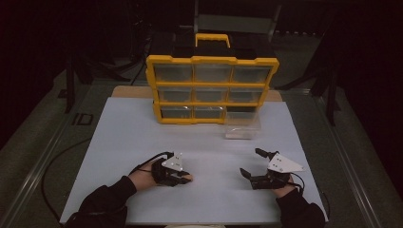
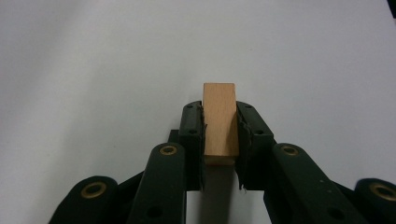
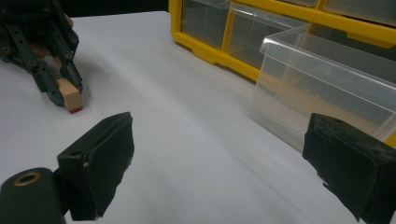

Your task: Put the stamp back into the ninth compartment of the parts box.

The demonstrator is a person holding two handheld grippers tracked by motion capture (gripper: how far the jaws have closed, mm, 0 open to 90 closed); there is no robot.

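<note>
**A:** Wooden block (image 2: 219, 122) status? Where is it?

**B:** Clamped in the left tool (image 2: 220, 140), pads pressing both long sides. Block lies on the white bench (image 1: 199, 142), near the front edge, left of centre. From the right gripper view, it has a red end face (image 3: 74, 109) touching the bench.

**A:** Right tool?

**B:** Right tool (image 1: 252, 164) released, jaws spread wide, nothing between them. It sits near the front edge, right side, well apart from the block.

**A:** Anything else?

**B:** Clear plastic drawer (image 1: 242, 126) stands out on the bench, just in front of the yellow organizer (image 1: 212, 60), at its lower right slot. The organizer stands upright at the bench's far edge.
</note>
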